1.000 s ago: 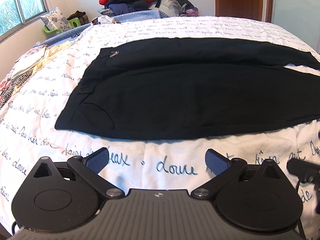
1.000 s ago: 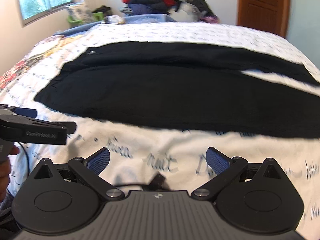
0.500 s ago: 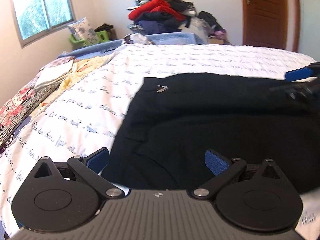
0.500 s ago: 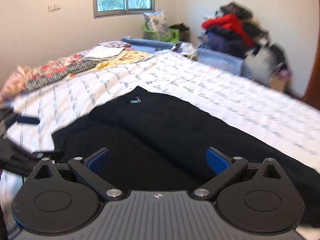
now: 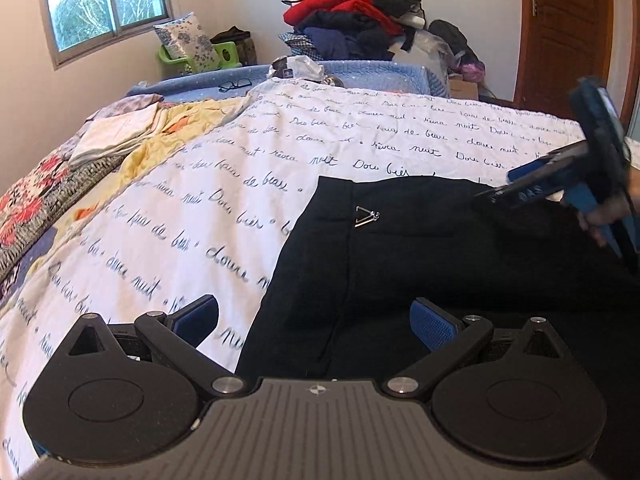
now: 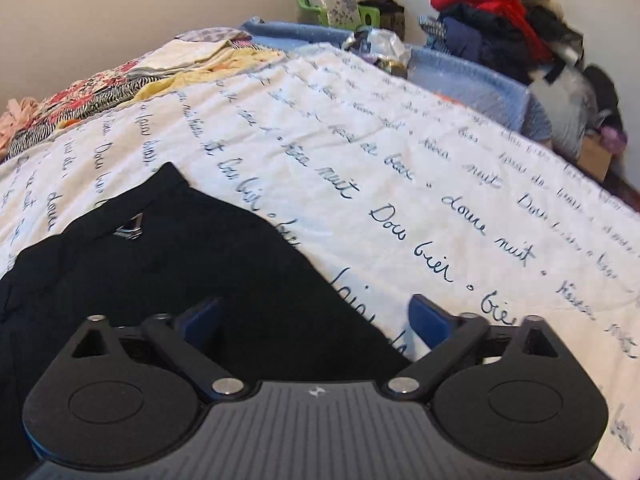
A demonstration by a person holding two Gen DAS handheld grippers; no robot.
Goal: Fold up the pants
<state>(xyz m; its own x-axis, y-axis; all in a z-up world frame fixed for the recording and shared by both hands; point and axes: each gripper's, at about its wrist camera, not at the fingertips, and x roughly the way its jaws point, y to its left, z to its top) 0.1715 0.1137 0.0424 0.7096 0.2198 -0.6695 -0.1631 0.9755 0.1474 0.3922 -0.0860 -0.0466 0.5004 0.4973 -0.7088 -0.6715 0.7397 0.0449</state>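
the black pants (image 5: 460, 280) lie flat on the bed, on a white quilt (image 5: 248, 184) printed with dark handwriting. the waist end is the part in view, with a small metal clasp (image 5: 367, 215) on the waistband. from this end the legs run away to the right side of the person, so the long axis of the pants goes across the bed from left to right, and the far ends of the legs are not in view.

the left tongs (image 5: 314, 320) hang low over the near corner of the waist. they are wide open and hold nothing. the cloth edge passes between the two blue pads: one pad is over the quilt, the other over the black cloth. the right tongs (image 6: 314, 320) are also wide open and empty, above the far edge of the waist, with the clasp (image 6: 129, 229) ahead and to their left. in the left view they (image 5: 532, 188) show blurred, just over the far side of the pants.

so each tongs stands at one corner of the waist, left nearer the near edge, right nearer the far edge. i judge the coming move is to close on both corners and carry the waist along the long axis toward the legs, but no grip is made yet.

past the quilt there are flowered and yellow bedding (image 5: 60, 184), glasses (image 5: 235, 85), a pile of clothes (image 5: 352, 20), a window (image 5: 104, 0) and a wooden door (image 5: 568, 28).
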